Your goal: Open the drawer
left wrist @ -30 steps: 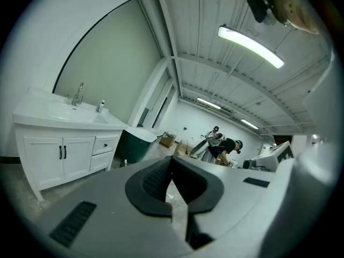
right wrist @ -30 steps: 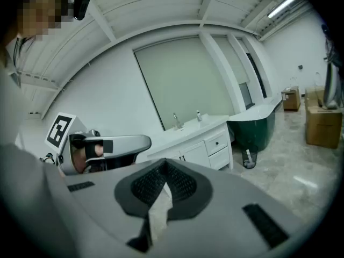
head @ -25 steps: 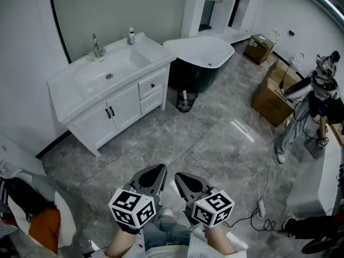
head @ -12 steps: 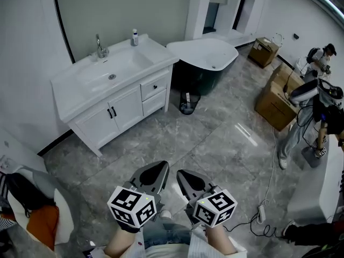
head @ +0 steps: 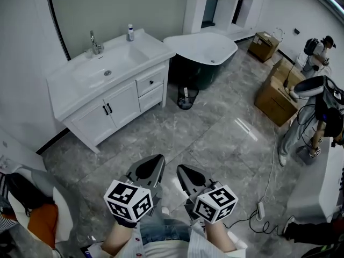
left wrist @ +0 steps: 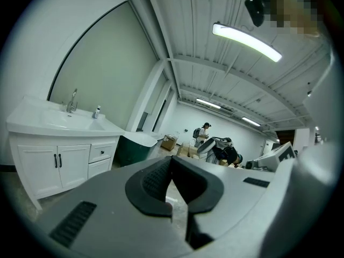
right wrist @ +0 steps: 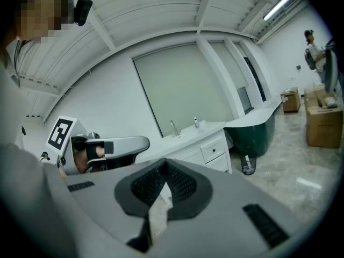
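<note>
Clearly the drawer [head: 150, 83] is shut. It is the upper of two fronts at the right end of the white vanity [head: 88, 123], under the basin worktop [head: 153, 51], with a dark knob at its middle. It stands well apart from us across the grey floor [head: 215, 138], with the bathtub [head: 201, 50] just beside the vanity.

The left gripper [head: 156, 160] and the right gripper [head: 183, 170] are held side by side low in the head view, pointing toward the vanity. In the left gripper view the jaws are closed tip to tip with nothing held. The right gripper view shows the same: jaws together, empty, with the drawer [right wrist: 215, 150] far ahead.

We judge this to be the approach, with the pull not yet begun. Next we need to close the distance, part the jaws of one gripper, line it up on the knob, clamp and draw straight out.

Against the earlier head views little differs: both grippers keep their closed, paired pose, the vanity has shifted only slightly in the frame, and the drawer stays shut.
</note>
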The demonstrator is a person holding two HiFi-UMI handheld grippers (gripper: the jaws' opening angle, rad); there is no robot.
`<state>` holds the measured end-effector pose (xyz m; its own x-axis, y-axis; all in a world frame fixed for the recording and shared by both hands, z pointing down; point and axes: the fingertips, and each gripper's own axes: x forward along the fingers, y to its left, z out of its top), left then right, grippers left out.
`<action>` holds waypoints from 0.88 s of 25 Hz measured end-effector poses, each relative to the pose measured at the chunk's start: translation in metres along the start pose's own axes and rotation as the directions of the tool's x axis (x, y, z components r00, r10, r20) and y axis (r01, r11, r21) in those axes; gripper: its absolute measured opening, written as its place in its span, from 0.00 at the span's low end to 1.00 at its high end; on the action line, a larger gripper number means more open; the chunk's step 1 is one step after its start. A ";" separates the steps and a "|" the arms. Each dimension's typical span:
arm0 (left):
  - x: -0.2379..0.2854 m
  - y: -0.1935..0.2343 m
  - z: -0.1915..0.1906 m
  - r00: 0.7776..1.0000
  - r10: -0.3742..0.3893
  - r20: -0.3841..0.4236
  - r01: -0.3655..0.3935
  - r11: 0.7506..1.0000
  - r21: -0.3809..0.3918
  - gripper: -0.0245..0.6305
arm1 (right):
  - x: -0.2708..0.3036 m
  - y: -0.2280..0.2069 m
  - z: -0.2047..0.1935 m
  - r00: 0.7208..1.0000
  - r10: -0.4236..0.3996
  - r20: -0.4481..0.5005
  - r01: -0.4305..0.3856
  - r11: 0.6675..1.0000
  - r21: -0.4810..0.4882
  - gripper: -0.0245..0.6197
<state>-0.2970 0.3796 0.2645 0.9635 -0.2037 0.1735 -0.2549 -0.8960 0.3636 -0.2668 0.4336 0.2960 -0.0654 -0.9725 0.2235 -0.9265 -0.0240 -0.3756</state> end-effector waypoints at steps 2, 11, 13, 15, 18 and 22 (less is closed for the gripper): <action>0.010 0.009 0.000 1.000 0.002 -0.004 -0.002 1.000 -0.004 0.06 | 0.010 -0.009 0.001 1.000 -0.002 -0.005 0.002 1.000 0.004 0.05; 0.088 0.060 0.033 1.000 -0.021 -0.008 0.021 1.000 -0.006 0.06 | 0.079 -0.063 0.036 0.999 -0.024 -0.023 0.024 1.000 0.002 0.05; 0.108 0.071 0.045 0.999 -0.034 -0.014 0.034 0.999 -0.005 0.06 | 0.098 -0.077 0.050 0.999 -0.033 -0.025 0.033 0.999 0.004 0.05; 0.128 0.083 0.058 0.999 -0.047 -0.020 0.047 0.999 0.001 0.06 | 0.118 -0.090 0.064 0.999 -0.041 -0.022 0.041 0.999 0.004 0.05; 0.157 0.102 0.072 0.997 -0.064 -0.032 0.064 0.998 0.009 0.06 | 0.147 -0.108 0.084 0.999 -0.049 -0.013 0.049 0.999 0.009 0.05; 0.189 0.129 0.086 0.996 -0.078 -0.051 0.079 0.997 0.019 0.06 | 0.183 -0.128 0.099 0.998 -0.058 -0.017 0.058 0.998 0.011 0.05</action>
<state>-0.1411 0.1917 0.2653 0.9751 -0.1127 0.1908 -0.1761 -0.9166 0.3590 -0.1237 0.2355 0.2954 -0.0175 -0.9654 0.2602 -0.9248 -0.0833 -0.3713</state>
